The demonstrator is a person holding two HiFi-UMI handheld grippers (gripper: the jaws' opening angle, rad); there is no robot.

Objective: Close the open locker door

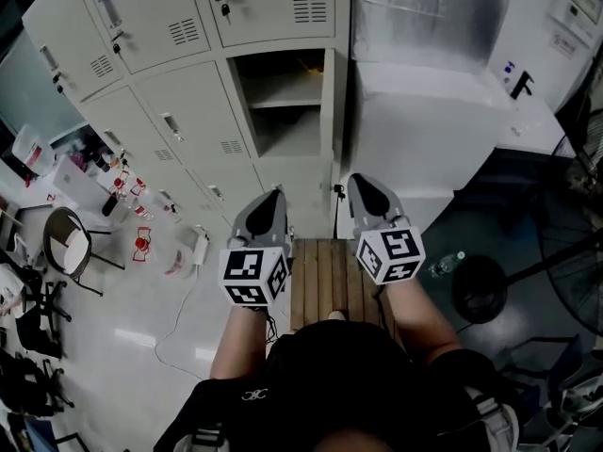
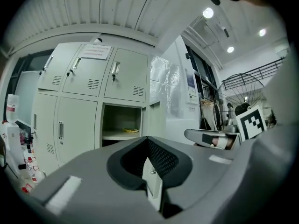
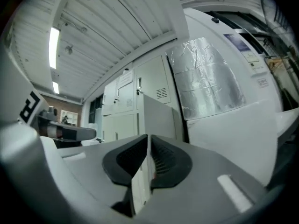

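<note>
The open locker point(image 1: 281, 102) is a middle compartment of the pale grey locker bank, with a shelf inside. Its door point(image 1: 328, 111) stands swung out on the right, seen edge-on. Both grippers hover in front of and below it, apart from the door. My left gripper point(image 1: 273, 196) is shut and holds nothing, and so is my right gripper point(image 1: 364, 183). In the left gripper view the open locker point(image 2: 120, 122) shows a small yellow item point(image 2: 131, 130) on its shelf, beyond the left gripper point(image 2: 148, 141). Past the right gripper point(image 3: 148, 138), the door point(image 3: 158, 118) juts out.
A white cabinet point(image 1: 429, 130) with a foil-covered panel point(image 1: 424, 12) stands right of the lockers. I stand on a wooden slatted platform point(image 1: 330, 276). Bottles and clutter point(image 1: 127, 196) and a chair point(image 1: 66, 241) lie left. A fan point(image 1: 575, 252) and a bottle point(image 1: 448, 264) are at right.
</note>
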